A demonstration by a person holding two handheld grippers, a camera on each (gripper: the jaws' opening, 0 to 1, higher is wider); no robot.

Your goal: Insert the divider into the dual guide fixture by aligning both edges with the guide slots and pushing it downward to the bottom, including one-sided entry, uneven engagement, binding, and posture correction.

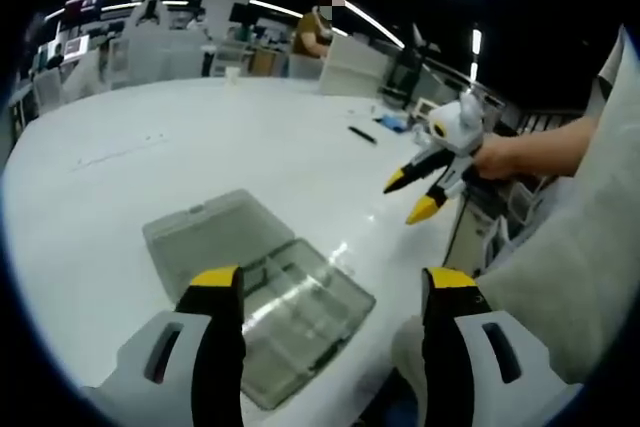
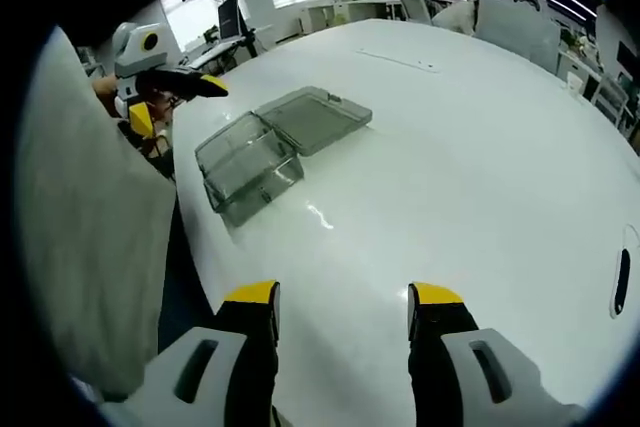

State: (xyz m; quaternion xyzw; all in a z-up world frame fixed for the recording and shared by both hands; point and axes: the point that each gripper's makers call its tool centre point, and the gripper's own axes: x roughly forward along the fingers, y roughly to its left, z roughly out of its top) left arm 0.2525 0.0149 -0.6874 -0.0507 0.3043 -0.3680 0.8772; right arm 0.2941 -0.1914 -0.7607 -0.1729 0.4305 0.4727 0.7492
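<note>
In the left gripper view, we see the white table [image 1: 150,137] carrying a clear plastic box [image 1: 262,289] with its hinged lid [image 1: 205,232] folded flat open toward the far side. The left gripper [image 1: 332,292] hovers over the box's near edge; its yellow-tipped jaws stand well apart, with nothing between them. Farther right, the right gripper [image 1: 416,197] hangs above the table edge in a person's hand [image 1: 497,157], its jaws parted and empty. A dark pen-like object [image 1: 362,134] lies farther back on the table.

In the right gripper view, we find the left gripper [image 2: 160,97] at the far left, beside the same box [image 2: 248,165] and lid [image 2: 315,117]. The right gripper [image 2: 343,309] is over bare tabletop [image 2: 480,167], jaws spread, holding nothing.

We cannot identify the divider or guide slots; the contents of the box are too indistinct to tell.
</note>
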